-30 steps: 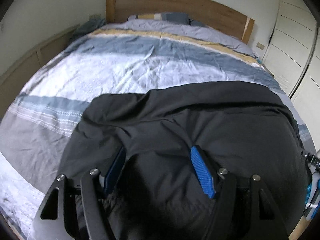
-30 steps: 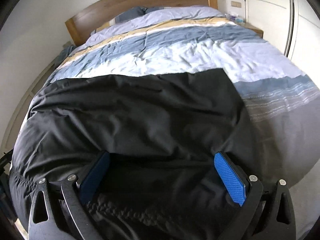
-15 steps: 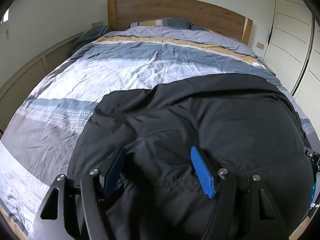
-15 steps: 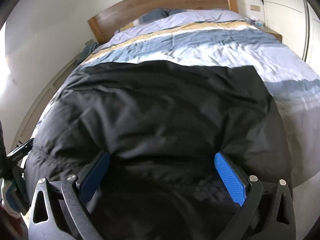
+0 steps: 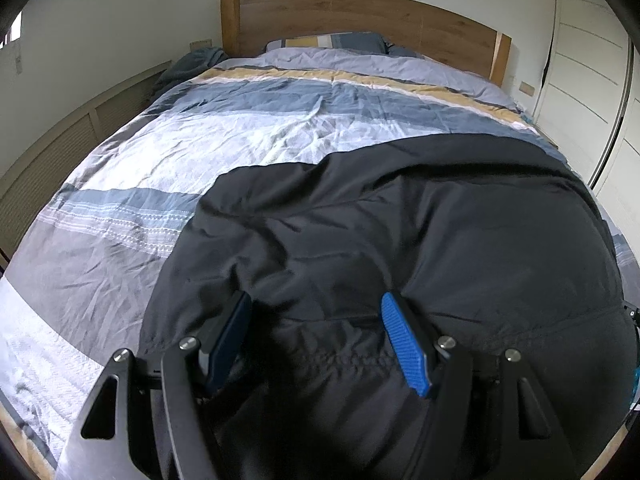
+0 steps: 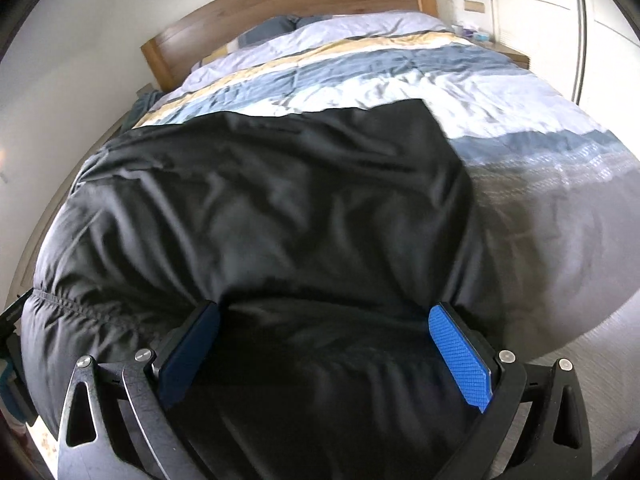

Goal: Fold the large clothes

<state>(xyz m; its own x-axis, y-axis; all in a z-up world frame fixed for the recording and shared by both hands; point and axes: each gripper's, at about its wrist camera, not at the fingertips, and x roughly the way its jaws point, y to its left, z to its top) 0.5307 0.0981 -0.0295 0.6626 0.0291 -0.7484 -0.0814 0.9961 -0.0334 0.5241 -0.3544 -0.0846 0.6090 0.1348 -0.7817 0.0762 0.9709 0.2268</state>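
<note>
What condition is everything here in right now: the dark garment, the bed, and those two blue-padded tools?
Black garment: spread on the bed, wrinkled, not yet folded.
Bed cover: striped, laid out, creased.
Left hand-held gripper: open, garment between its pads.
Right hand-held gripper: open, garment between its pads.
Pillow: lying at the headboard.

Black garment [image 5: 460, 240], large, of smooth, slightly shiny fabric; a jacket or coat by the look of it, though its type could not be told for certain. It lay spread and rumpled across the near end of the bed [image 5: 224, 148], over the striped duvet [image 5: 120, 248]. Its far edge [image 6: 320, 118] ran roughly straight across the bed, ending in a squared corner at right. A gathered, elasticated seam [image 6: 64, 304] showed at the near left. Soft folds and creases crossed the whole surface.
</note>
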